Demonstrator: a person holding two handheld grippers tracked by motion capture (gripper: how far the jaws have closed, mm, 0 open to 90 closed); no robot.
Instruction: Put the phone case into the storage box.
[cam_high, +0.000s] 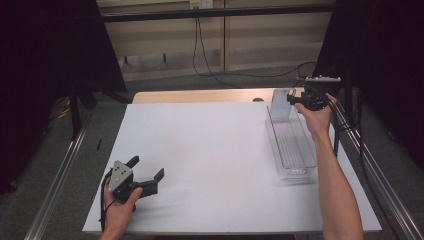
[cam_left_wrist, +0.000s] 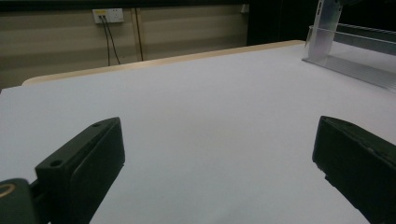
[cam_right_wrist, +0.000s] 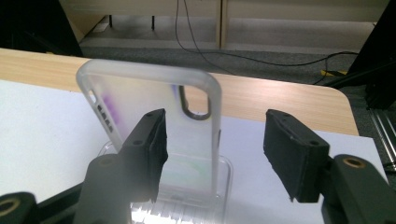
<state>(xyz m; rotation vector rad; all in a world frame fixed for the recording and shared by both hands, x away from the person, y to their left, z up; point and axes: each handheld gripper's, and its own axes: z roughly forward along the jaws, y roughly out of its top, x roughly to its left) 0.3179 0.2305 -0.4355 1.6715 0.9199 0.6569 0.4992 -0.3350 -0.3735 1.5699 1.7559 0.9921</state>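
Observation:
A frosted clear phone case (cam_high: 281, 104) stands upright at the far end of a long clear plastic tray (cam_high: 299, 165) on the right side of the table. My right gripper (cam_high: 295, 100) is at that far end. In the right gripper view the case (cam_right_wrist: 154, 93) rises between my right gripper's (cam_right_wrist: 215, 140) jaws; the left jaw is right by the case and the right jaw stands well clear, so the gripper is open. My left gripper (cam_high: 146, 167) rests near the table's front left, its jaws wide open over bare white surface (cam_left_wrist: 217, 149).
A white sheet (cam_high: 200, 150) covers the table, with a strip of wooden tabletop (cam_high: 200, 96) showing at the far edge. Cables (cam_high: 205, 55) trail over the floor beyond. Black curtains hang at both sides, and metal rails (cam_high: 60, 170) run along the table's sides.

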